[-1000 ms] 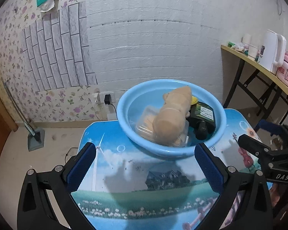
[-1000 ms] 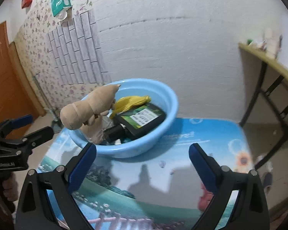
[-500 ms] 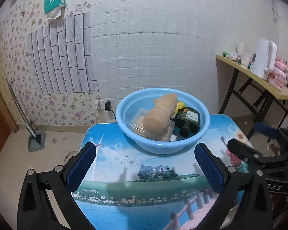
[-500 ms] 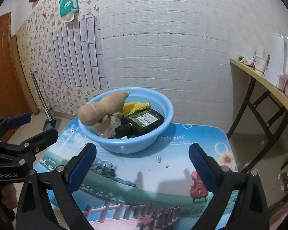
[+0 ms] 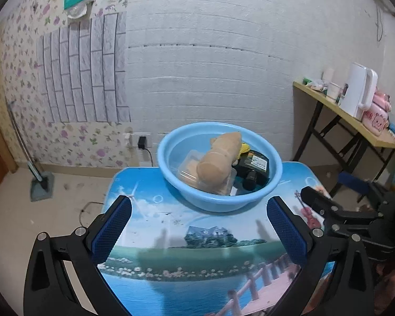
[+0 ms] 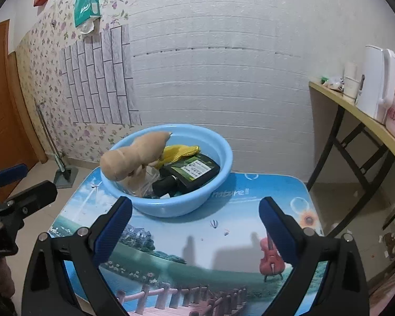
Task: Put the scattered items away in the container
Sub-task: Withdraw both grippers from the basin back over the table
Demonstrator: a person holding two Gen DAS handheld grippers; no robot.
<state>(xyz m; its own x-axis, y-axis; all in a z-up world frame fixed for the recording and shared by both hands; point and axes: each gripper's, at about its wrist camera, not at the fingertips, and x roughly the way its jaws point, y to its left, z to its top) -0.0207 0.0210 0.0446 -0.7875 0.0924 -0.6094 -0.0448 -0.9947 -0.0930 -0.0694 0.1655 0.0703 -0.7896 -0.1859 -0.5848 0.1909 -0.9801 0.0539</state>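
left claw (image 5: 198, 226) spread, empty | right claw (image 6: 194, 223) spread, empty | blue basin (image 5: 171, 176) at 12 o'clock on counter (image 5: 197, 263) | plush toy (image 5: 218, 158), black box (image 6: 191, 171) inside

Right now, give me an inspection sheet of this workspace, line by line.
Surface: small table with a printed landscape top; nothing loose seen on it.
Job's things: blue basin holds a tan plush toy, clear plastic box, yellow cloth and dark green packet.
Clutter: nothing seen on the table.
Grippers: left gripper and right gripper both open, empty, short of the basin.
Cables: black plug in a wall socket, cord running down to the floor.
Surroundings: side table with white kettle; orange door.
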